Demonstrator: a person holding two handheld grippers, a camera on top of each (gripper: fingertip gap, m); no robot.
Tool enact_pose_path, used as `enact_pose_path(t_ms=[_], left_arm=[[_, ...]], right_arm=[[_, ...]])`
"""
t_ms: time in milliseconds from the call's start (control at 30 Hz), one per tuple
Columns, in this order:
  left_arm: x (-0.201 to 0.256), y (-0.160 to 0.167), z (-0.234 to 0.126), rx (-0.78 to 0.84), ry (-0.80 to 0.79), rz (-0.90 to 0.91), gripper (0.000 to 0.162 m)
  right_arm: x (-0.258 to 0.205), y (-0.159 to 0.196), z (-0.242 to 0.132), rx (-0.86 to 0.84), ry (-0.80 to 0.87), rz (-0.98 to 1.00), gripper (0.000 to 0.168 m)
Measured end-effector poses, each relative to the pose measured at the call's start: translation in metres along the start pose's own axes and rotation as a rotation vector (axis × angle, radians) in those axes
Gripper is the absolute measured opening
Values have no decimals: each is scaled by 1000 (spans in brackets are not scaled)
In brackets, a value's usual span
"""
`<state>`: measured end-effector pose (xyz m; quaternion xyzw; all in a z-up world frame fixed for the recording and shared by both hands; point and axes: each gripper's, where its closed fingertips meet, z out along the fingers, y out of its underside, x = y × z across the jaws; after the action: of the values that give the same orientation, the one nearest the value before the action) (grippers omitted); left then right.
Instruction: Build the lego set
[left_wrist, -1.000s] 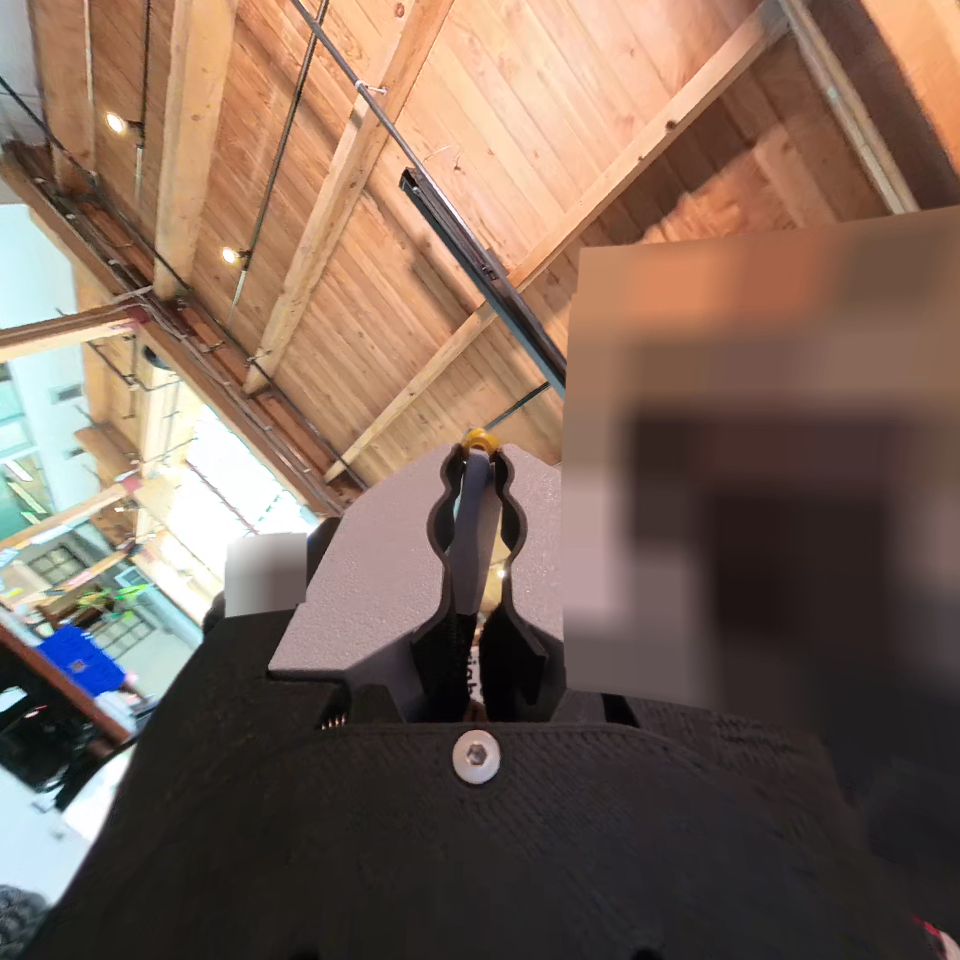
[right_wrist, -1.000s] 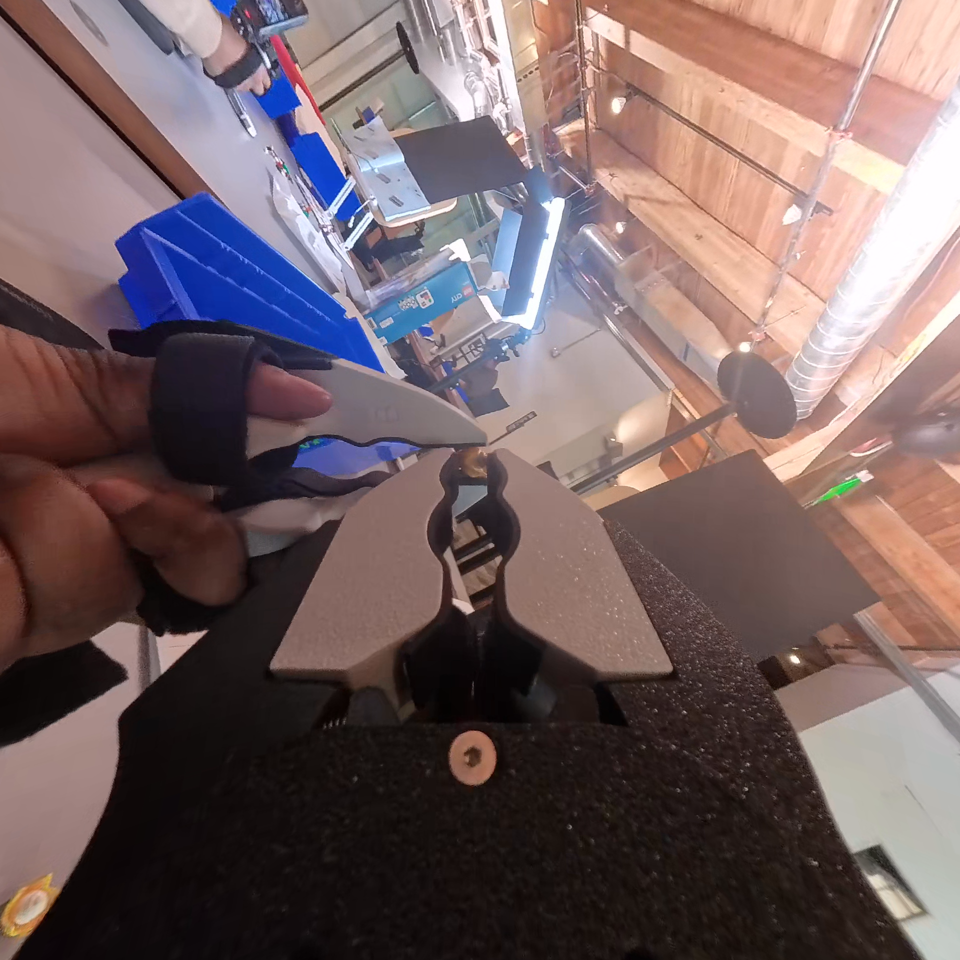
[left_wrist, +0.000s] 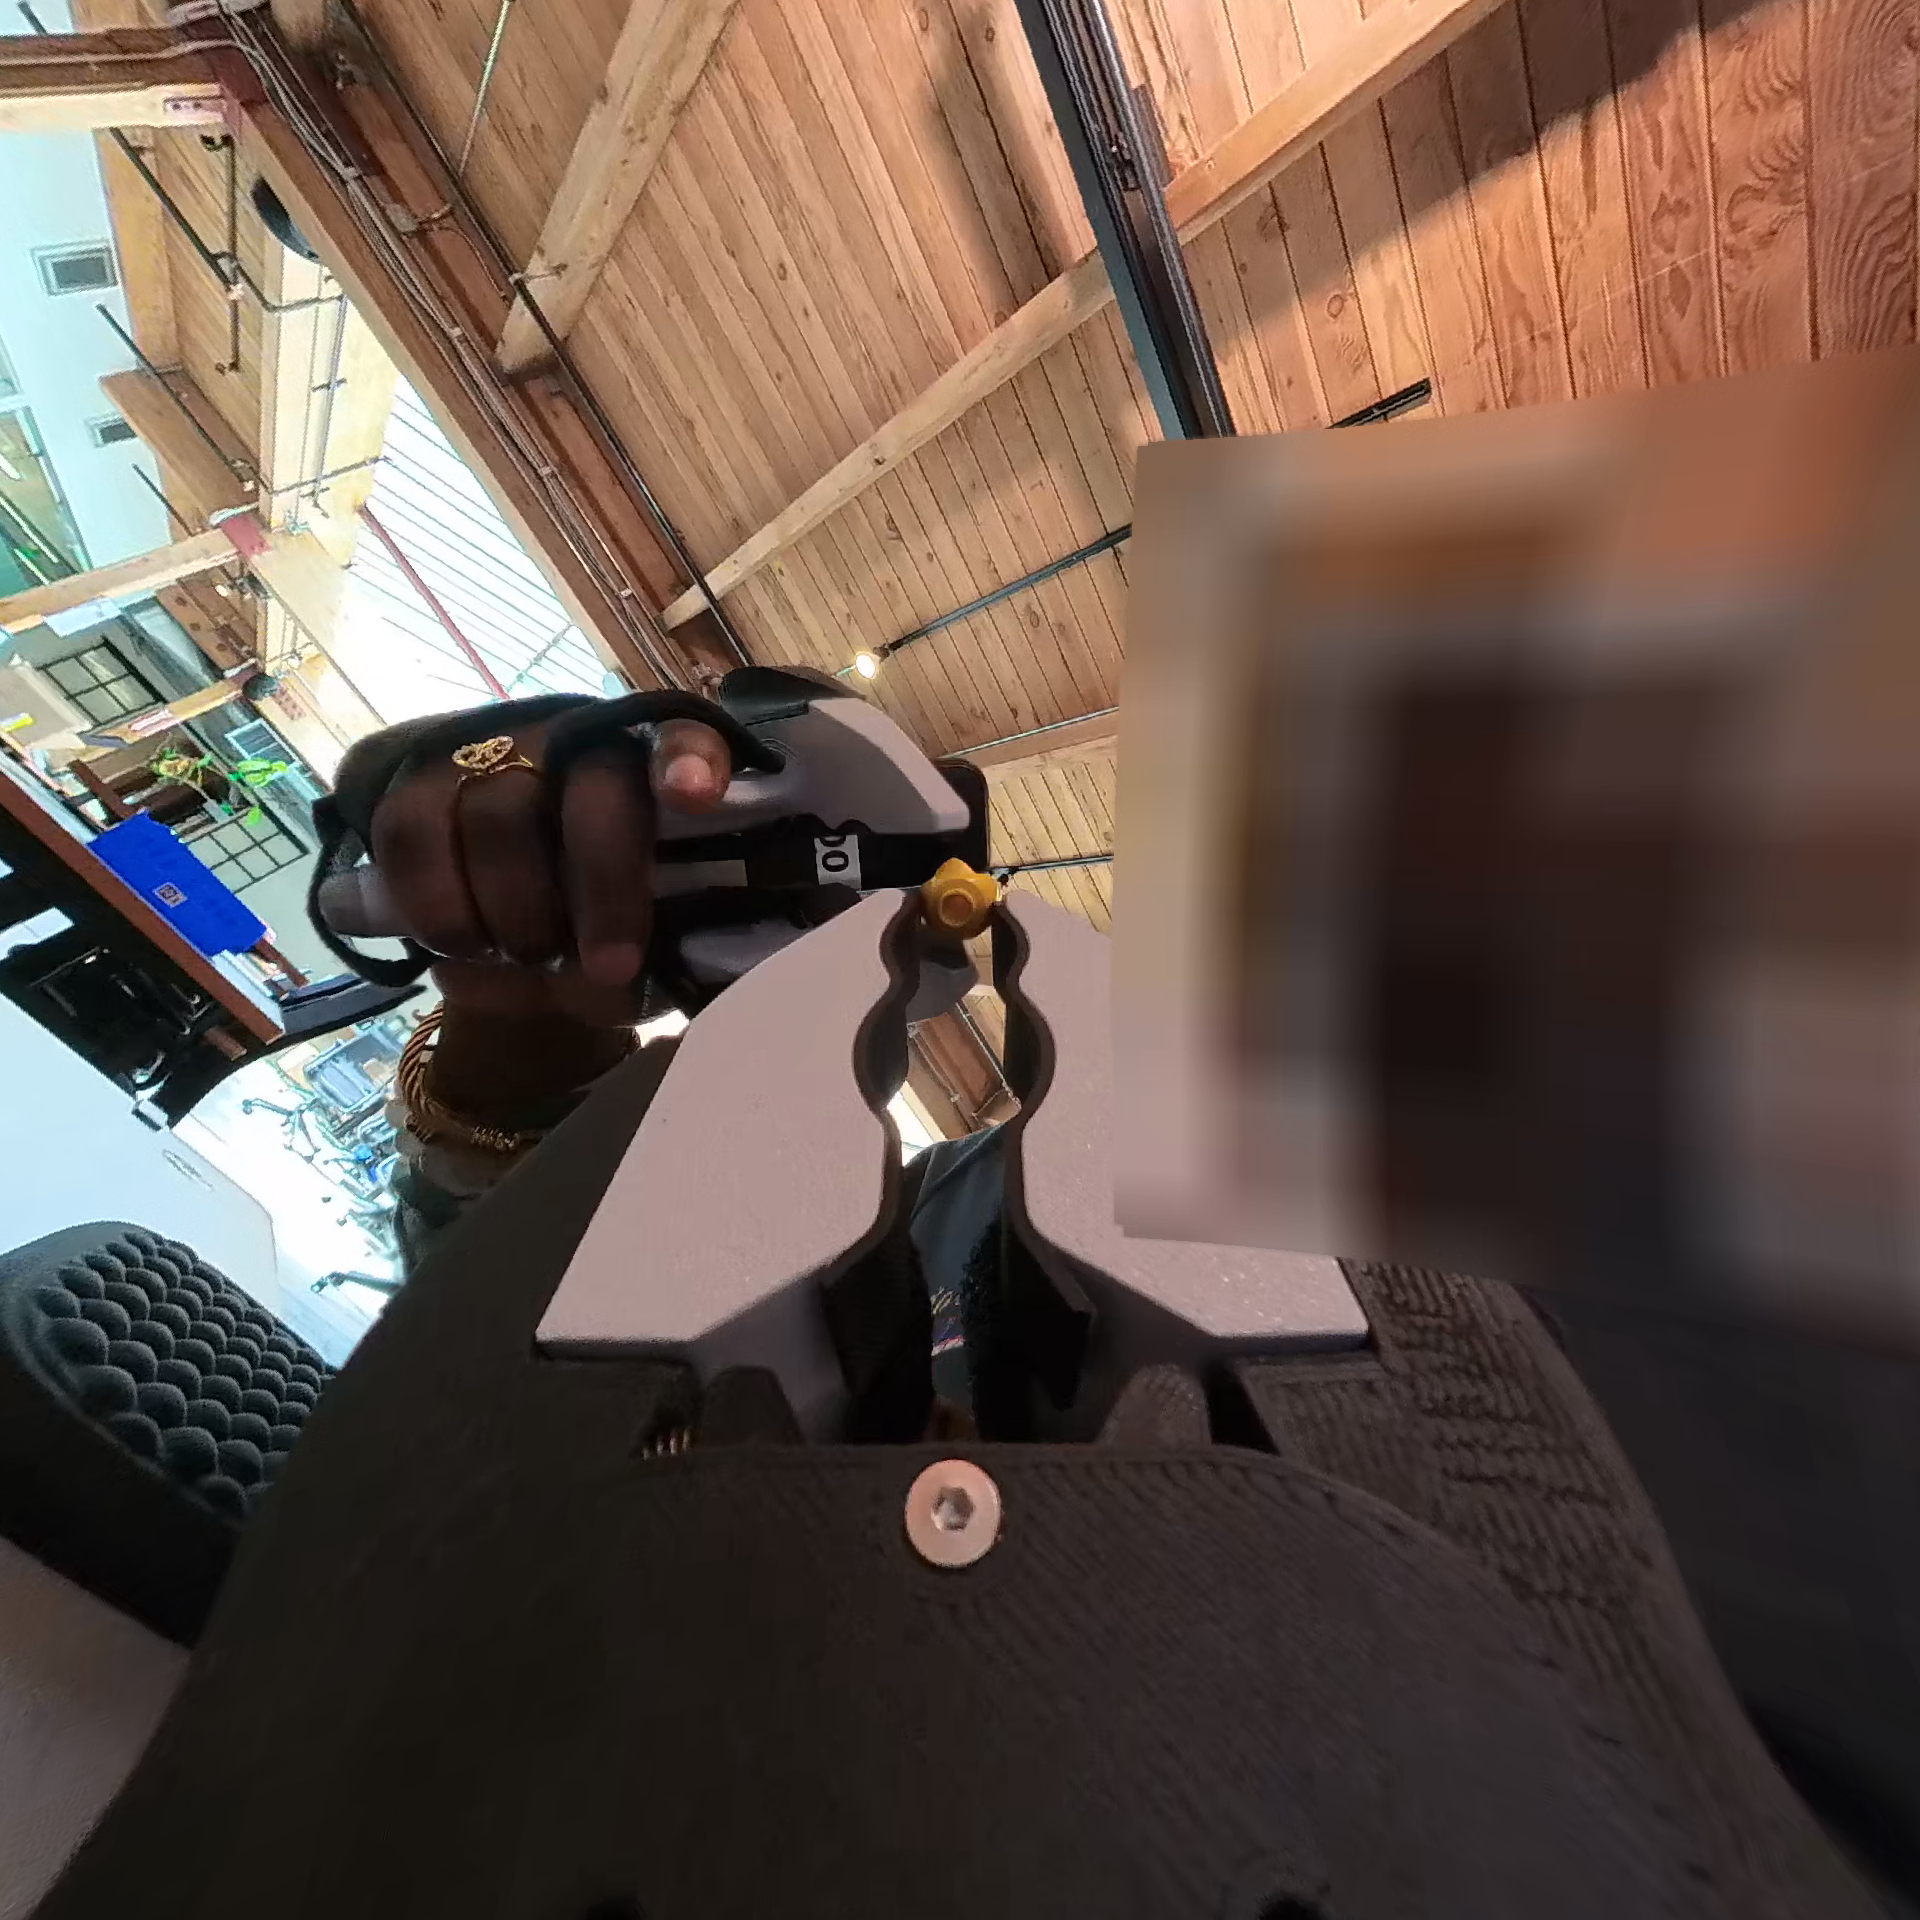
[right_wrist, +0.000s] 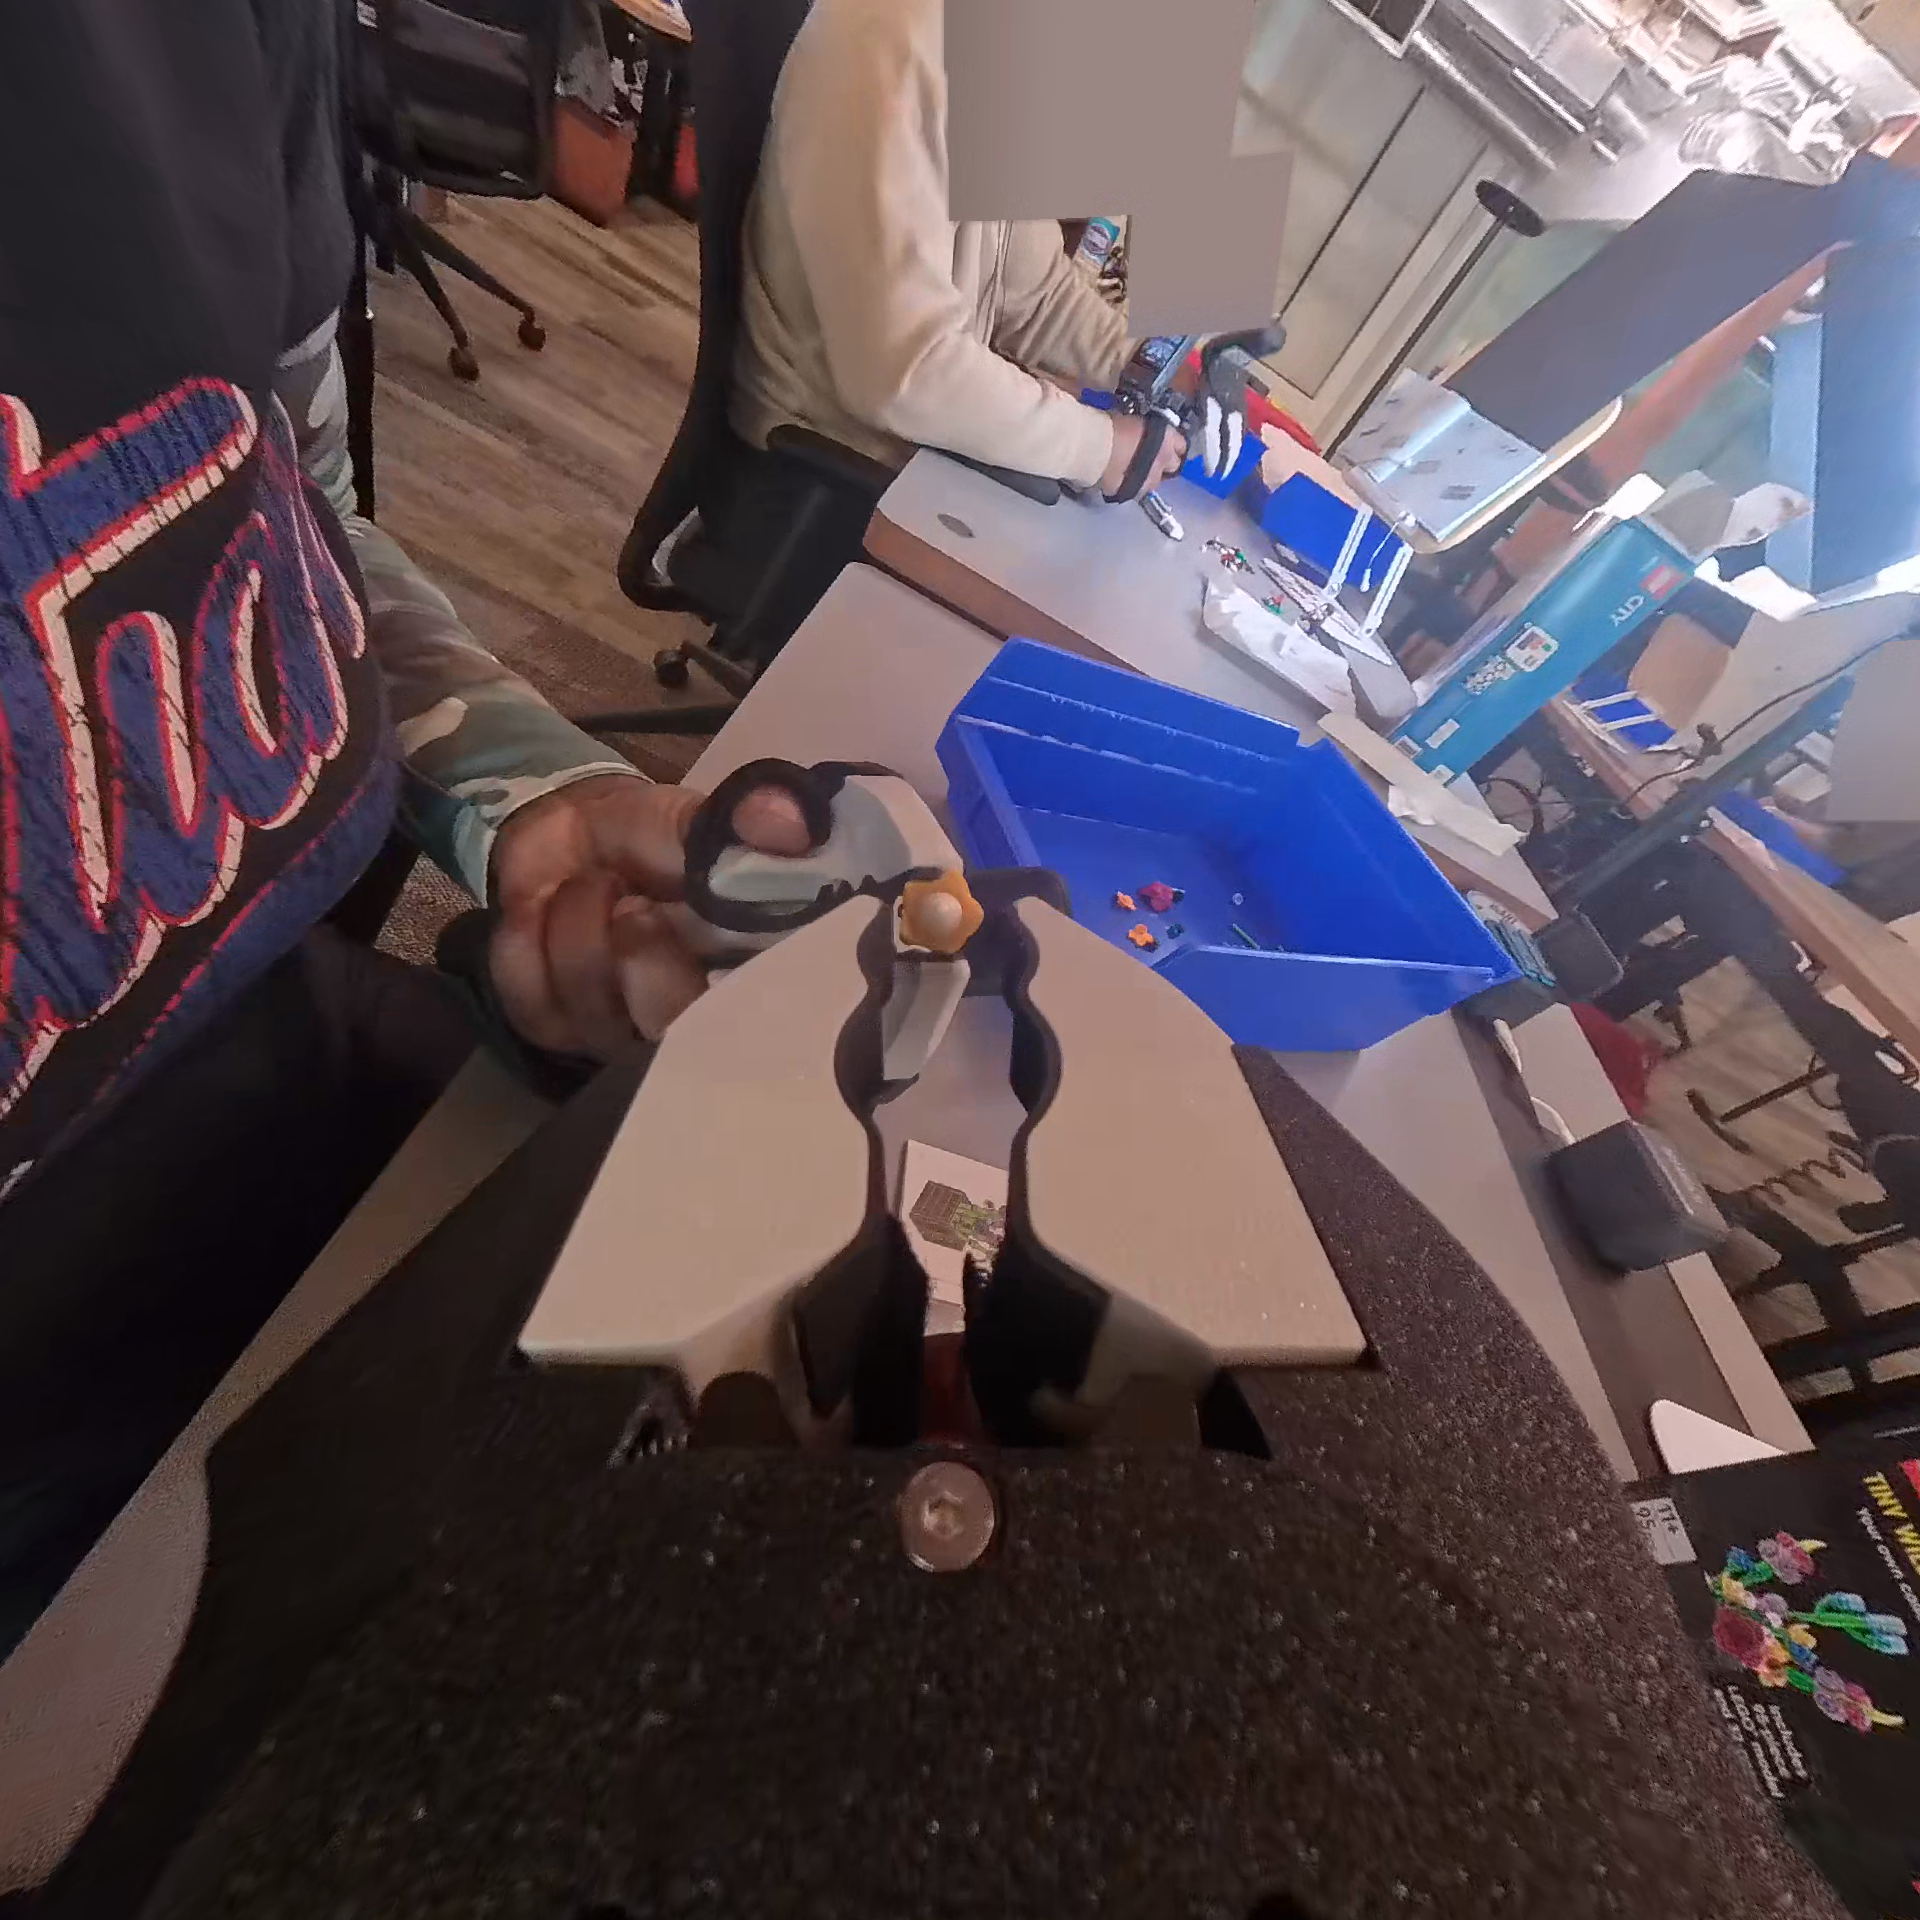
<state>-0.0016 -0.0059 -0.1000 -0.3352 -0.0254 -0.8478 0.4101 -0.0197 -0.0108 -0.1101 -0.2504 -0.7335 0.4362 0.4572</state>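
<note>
**A:** Looking along the left claw (left_wrist: 953, 912), where does the yellow flower piece (left_wrist: 958, 900) sit?

**B:** Right at the tips, in the gap between the two grey fingers (left_wrist: 769, 1122), up in the air with the plank ceiling (left_wrist: 831, 312) behind it.

**A:** What is to the left of it?

**B:** A right hand (left_wrist: 520, 862) wearing a ring, strapped to the right claw (left_wrist: 966, 902). That claw reaches in from the left, with one finger above the piece and one below.

**A:** How wide is the left claw?

**B:** It is parted a little, about as wide as the piece. Both tips are close to the piece, but I cannot tell whether they press on it.

**A:** And from the right wrist view?

**B:** From the left comes a dark sweater, then the left hand (right_wrist: 592, 914) round its handle. Next is the piece, in the gap at the right claw's tips. Those jaws are parted about as wide as the piece too. One finger of the left claw runs up to the piece from below. I cannot tell which claw has the grip.

**A:** Further right?

**B:** A blue bin (right_wrist: 1299, 831) stands on the grey table (right_wrist: 852, 665), near the claws but apart from them. A few small loose pieces (right_wrist: 1148, 904) lie on its floor. Low between the right claw's fingers, a printed booklet (right_wrist: 951, 1205) lies on the table. A black box with flowers (right_wrist: 1808, 1662) fills the lower right corner.
</note>
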Motion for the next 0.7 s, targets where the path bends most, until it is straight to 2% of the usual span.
enact_pose_path(t_ms=[167, 267, 333, 433, 467, 600, 700], left_arm=[[-6, -1, 0, -20, -36, 12, 14], [-13, -12, -7, -71, -164, 152, 29], [-26, -17, -20, -195, -363, 385, 30], [-58, -33, -59, -464, -793, 820, 31], [-60, -34, -64, -529, -842, 883, 31], [-73, -20, -74, -715, -902, 867, 31], [-79, -15, -78, -775, -938, 874, 31]], right_arm=[[1, 3, -4, -14, 34, -25, 14], [11, 5, -25, -7, 106, 57, 14], [9, 31, -39, -128, 123, 153, 14], [-12, 92, -50, -400, 111, 295, 14], [-24, 110, -50, -479, 83, 338, 14], [-63, 162, -49, -699, -18, 437, 15], [-71, 176, -49, -763, -37, 455, 15]])
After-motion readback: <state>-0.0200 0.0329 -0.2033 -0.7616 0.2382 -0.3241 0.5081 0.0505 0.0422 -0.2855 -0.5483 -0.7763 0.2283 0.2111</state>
